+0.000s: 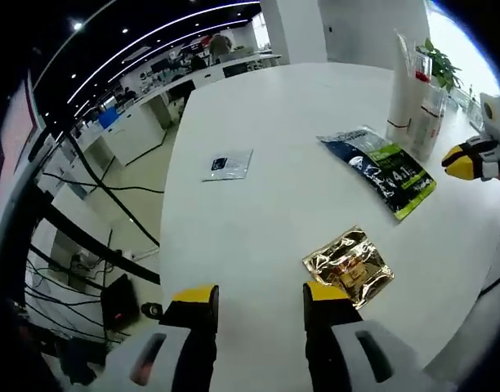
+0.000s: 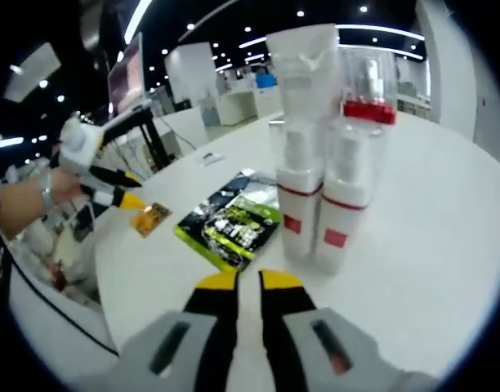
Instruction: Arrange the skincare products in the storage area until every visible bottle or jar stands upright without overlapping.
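Two white spray bottles stand upright on the round white table (image 2: 446,245), side by side and touching or nearly so. The left bottle (image 2: 297,192) has a clear cap, a thin red band around its shoulder and a small red square lower on its body. The right bottle (image 2: 341,196) is marked the same way, and a broad red collar shows inside its clear cap. A tall white tube (image 2: 303,61) rises upright directly behind the left bottle, its crimped end at the top. In the left gripper view the same cluster (image 1: 413,98) stands near the table's far edge.
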